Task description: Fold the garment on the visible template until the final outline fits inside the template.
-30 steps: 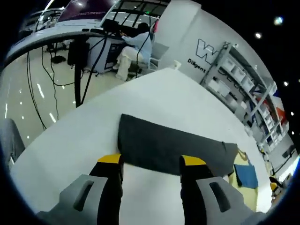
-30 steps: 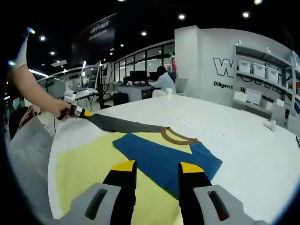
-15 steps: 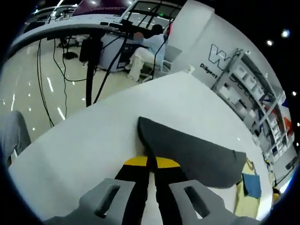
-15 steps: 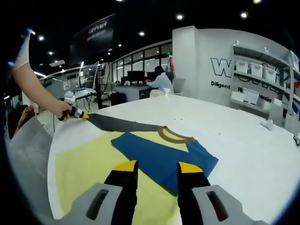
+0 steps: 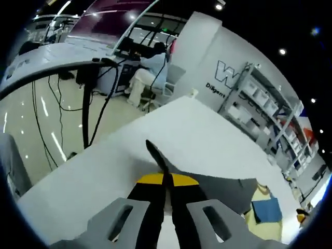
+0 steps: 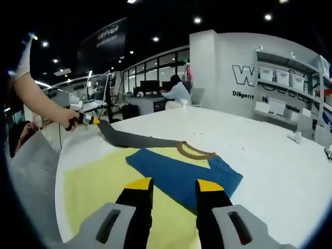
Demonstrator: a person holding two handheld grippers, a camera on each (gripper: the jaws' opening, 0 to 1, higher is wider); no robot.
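Left gripper lifted the sleeve; right gripper waited open.

In the left gripper view, the left gripper (image 5: 166, 180) was clenched on the dark grey cloth sleeve (image 5: 218, 187) of the blue folded garment (image 5: 266, 210), raised over the white table (image 5: 207, 124). In the right gripper view, the right gripper (image 6: 168, 184) hovered released above the garment on the pale yellow template sheet (image 6: 93, 181).

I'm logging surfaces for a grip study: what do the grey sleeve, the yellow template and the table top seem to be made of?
The grey sleeve looks like soft matte knit cloth: it drapes and lifts where the left gripper pinches it. The yellow template seems a thin flat matte sheet, perhaps paper or film. The white table top looks smooth and hard, possibly laminate.
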